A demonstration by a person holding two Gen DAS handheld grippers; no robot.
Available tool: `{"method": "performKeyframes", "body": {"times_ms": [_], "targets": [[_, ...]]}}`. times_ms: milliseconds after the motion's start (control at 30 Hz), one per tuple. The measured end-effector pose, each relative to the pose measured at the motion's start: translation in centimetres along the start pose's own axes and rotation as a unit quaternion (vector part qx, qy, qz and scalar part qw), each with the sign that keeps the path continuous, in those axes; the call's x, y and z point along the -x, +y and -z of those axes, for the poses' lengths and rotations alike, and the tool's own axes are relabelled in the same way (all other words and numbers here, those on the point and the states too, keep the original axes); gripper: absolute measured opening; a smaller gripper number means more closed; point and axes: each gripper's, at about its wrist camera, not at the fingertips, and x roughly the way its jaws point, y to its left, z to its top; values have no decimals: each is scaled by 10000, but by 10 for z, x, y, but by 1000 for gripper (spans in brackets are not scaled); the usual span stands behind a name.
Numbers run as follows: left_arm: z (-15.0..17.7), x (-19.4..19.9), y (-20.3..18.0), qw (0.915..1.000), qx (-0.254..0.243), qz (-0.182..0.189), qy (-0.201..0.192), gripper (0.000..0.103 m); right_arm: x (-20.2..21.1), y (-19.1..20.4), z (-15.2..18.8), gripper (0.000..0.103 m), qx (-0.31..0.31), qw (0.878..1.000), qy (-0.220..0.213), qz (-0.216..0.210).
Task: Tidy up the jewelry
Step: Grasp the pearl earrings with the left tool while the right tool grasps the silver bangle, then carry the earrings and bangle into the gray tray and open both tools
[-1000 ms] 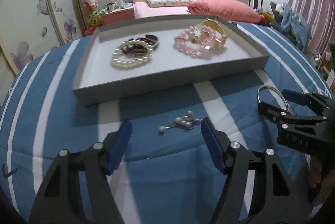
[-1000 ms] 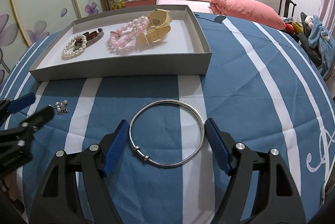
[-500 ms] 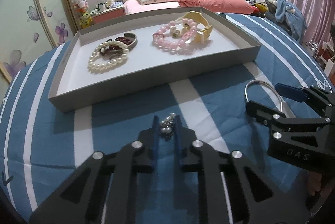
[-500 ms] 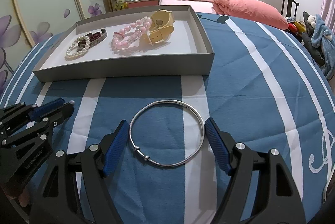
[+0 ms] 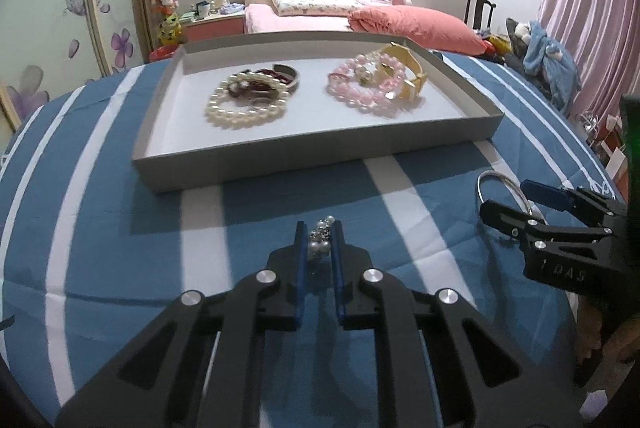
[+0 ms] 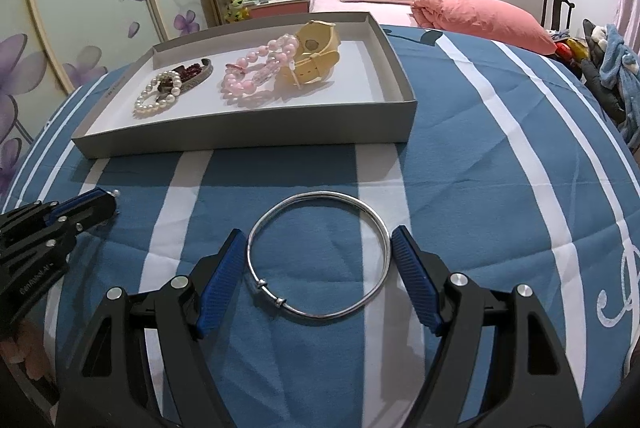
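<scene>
While the left gripper (image 5: 319,243) is pinching the pearl earring (image 5: 321,242), the spread-open right gripper (image 6: 318,276) is straddling the silver bangle (image 6: 319,254), needing gentle, centred closing.

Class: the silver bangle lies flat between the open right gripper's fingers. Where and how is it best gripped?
Probably across its width, from above: the bangle is a thin rigid hoop lying flat on the bedspread, and the right gripper already straddles its left and right sides.
</scene>
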Motion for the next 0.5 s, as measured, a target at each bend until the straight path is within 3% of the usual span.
{"method": "performKeyframes", "body": {"times_ms": [500], "targets": [[10,46,22,9972,266,30,-698,12,16,24,7,74,215,9990,-289,-265]]}}
